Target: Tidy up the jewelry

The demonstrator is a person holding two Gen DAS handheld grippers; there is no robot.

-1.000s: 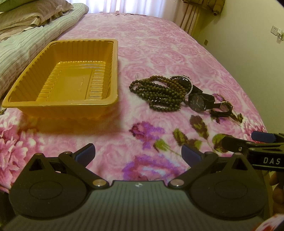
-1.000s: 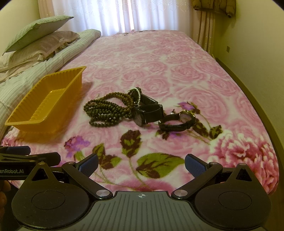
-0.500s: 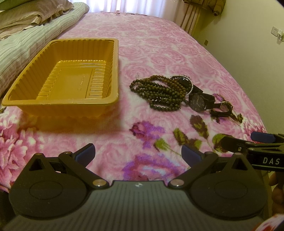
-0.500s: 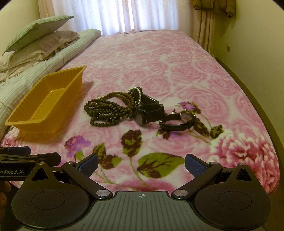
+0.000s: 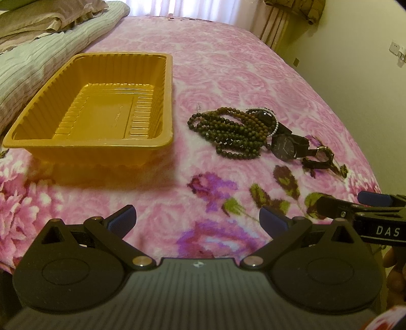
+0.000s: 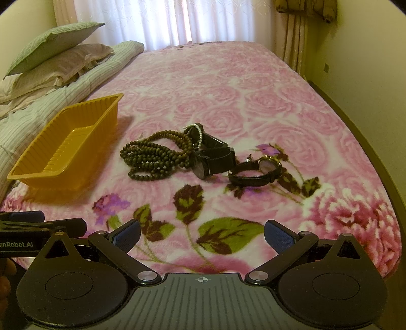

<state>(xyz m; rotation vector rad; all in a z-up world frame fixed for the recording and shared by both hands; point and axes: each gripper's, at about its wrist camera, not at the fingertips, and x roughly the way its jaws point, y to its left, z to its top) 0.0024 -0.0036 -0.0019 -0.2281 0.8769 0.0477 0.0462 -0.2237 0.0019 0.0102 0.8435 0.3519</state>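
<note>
An empty yellow plastic tray (image 5: 162, 142) (image 6: 22, 175) sits on the pink floral bedspread, left of the jewelry. To its right lies a heap of dark wooden bead strands (image 5: 228, 134) (image 6: 154, 157), with a thin pearl bracelet (image 6: 200, 137) draped over a black watch (image 5: 285, 147) (image 6: 213, 160). A smaller brown-strap watch with a gold case (image 5: 321, 157) (image 6: 256, 170) lies farthest right. My left gripper (image 5: 198, 218) hovers open near the bed's front edge, nothing between its fingers. My right gripper (image 6: 203, 234) is open too, well short of the watches.
Pillows and a striped green quilt (image 6: 63, 66) are piled at the left behind the tray. A wall and a wooden bed edge (image 6: 368, 142) run along the right. Curtains (image 6: 177, 20) hang at the far end. Each gripper shows at the other view's side edge.
The left view has crept slightly forward and tilted, so the tray sits a little lower. The right gripper has barely moved. Both grippers stay open.
</note>
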